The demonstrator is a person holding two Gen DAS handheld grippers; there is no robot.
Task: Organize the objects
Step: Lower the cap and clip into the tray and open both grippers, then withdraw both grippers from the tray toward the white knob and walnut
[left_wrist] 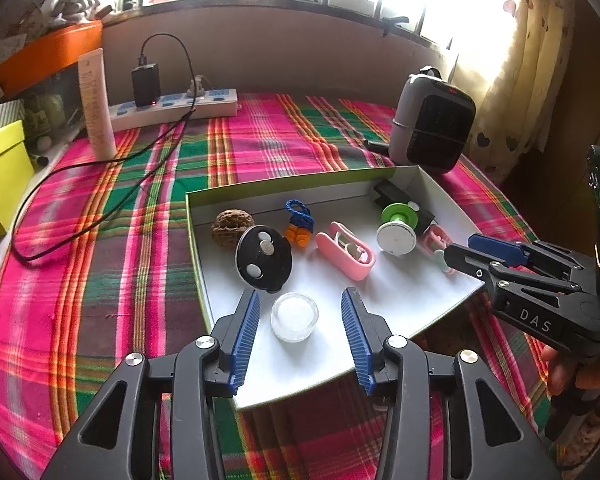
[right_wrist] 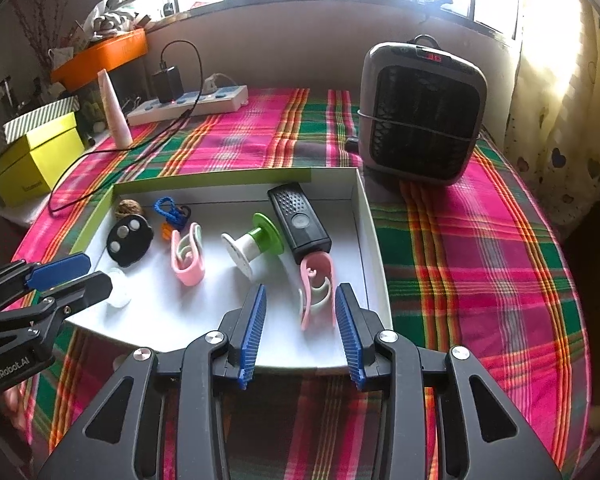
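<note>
A shallow white tray (left_wrist: 436, 196) with green outer walls lay on a plaid cloth (left_wrist: 140, 208) covering the counter, and every task thing sat inside it. The left gripper (left_wrist: 300, 300) hung over the tray's near edge with its jaws apart; a small clear cup (left_wrist: 295, 317) stood on the tray floor between the blue pads (left_wrist: 247, 332), touching neither. The right gripper (right_wrist: 300, 296) was also open, at the tray's near right corner. A pink clip (right_wrist: 318, 292) lay between its pads, close to the right one, but whether it touched that pad could not be told.

Deeper in the tray from the cup sat a black disc (left_wrist: 263, 258) with three pale buttons, and behind that, in the far left corner, a walnut (left_wrist: 232, 226). Just right of the walnut lay orange earplugs (left_wrist: 295, 235) on a blue cord (left_wrist: 298, 210). Near the tray's middle lay a second pink clip (left_wrist: 346, 255), and right of it a spool (left_wrist: 396, 230) with one white and one green flange, tipped on its side. A black remote (right_wrist: 299, 216) lay along the tray's right wall, its near end touching the first clip.

Beyond the tray's far right corner stood a grey heater (right_wrist: 420, 112). Well beyond its far left corner lay a power strip (left_wrist: 176, 106) with a black charger (left_wrist: 145, 83) plugged in, a white tube (left_wrist: 96, 104) standing beside it.
</note>
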